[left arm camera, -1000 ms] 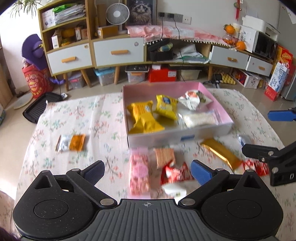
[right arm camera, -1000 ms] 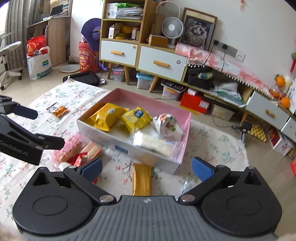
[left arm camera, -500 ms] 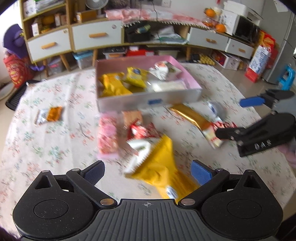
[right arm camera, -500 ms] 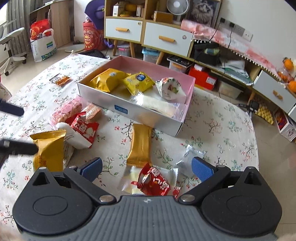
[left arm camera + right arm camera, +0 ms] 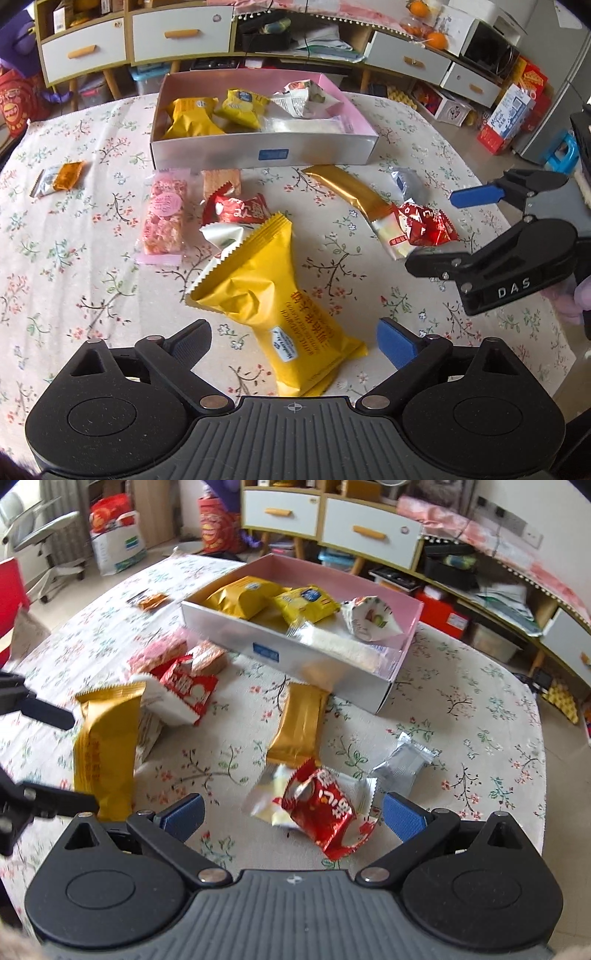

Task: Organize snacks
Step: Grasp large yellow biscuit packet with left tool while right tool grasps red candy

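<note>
While both sets of jaws are standing wide open and holding nothing, the left gripper (image 5: 293,334) is straddling the large crinkled yellow foil snack bag (image 5: 275,295), lying near-side of the pink-lined white cardboard box (image 5: 258,147) on the floral-cloth worktop (image 5: 92,258). The right gripper (image 5: 291,812) is framing the small red foil packet (image 5: 325,812). Risk: slick foil is likely slipping; neighbouring wrappers are touching, inviting double grabs.

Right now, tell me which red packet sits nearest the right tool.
The red packet lying on a white wrapper, between the right tool's fingers; the other red packet lies beside the pink bar.
</note>
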A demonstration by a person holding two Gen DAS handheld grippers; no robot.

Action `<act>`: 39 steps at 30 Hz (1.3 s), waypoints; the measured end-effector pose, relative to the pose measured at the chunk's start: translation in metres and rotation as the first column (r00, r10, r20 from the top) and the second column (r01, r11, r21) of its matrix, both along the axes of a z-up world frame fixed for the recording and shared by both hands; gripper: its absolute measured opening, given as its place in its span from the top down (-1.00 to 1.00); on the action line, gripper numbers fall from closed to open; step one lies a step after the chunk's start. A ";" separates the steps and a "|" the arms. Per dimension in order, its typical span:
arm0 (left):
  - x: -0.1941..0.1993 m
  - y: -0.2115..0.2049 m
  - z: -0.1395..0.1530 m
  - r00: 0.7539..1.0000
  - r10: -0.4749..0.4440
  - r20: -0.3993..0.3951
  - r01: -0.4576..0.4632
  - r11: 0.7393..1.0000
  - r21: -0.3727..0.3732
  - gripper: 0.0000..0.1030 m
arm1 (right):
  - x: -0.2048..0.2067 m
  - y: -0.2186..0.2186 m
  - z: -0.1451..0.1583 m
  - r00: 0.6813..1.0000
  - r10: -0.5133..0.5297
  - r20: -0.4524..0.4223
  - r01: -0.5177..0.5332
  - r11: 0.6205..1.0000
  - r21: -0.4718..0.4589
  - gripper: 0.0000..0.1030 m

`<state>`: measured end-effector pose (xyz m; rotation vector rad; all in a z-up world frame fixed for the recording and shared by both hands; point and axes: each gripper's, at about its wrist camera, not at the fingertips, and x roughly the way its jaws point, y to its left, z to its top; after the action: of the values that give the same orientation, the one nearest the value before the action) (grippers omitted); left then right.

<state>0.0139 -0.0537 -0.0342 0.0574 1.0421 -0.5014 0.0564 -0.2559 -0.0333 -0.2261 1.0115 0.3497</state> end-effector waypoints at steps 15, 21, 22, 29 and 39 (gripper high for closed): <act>0.010 0.003 -0.008 0.996 0.088 -0.018 -0.088 0.995 -0.045 -0.13 | 0.020 -0.023 -0.006 0.993 -0.101 -0.062 0.108 0.987 0.116 -0.75; 0.010 0.002 -0.010 0.996 0.086 -0.023 -0.087 0.995 -0.049 0.11 | 0.024 -0.023 -0.014 0.989 -0.116 -0.094 0.127 0.986 0.109 -0.47; 0.010 0.002 -0.010 0.996 0.085 -0.024 -0.086 0.995 -0.051 0.12 | 0.024 -0.024 -0.014 0.988 -0.119 -0.098 0.130 0.985 0.114 -0.45; 0.009 0.001 -0.009 0.997 0.080 -0.015 -0.080 0.996 -0.048 0.20 | 0.025 -0.024 -0.016 0.986 -0.123 -0.109 0.137 0.983 0.122 -0.17; 0.007 0.002 -0.002 0.998 0.061 -0.001 -0.061 0.996 -0.060 0.35 | 0.023 -0.020 -0.006 0.992 -0.098 -0.081 0.107 0.987 0.118 0.19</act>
<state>0.0212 -0.0517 -0.0362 -0.0275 1.0239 -0.4765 0.0792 -0.2762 -0.0393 -0.0504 1.0671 0.3270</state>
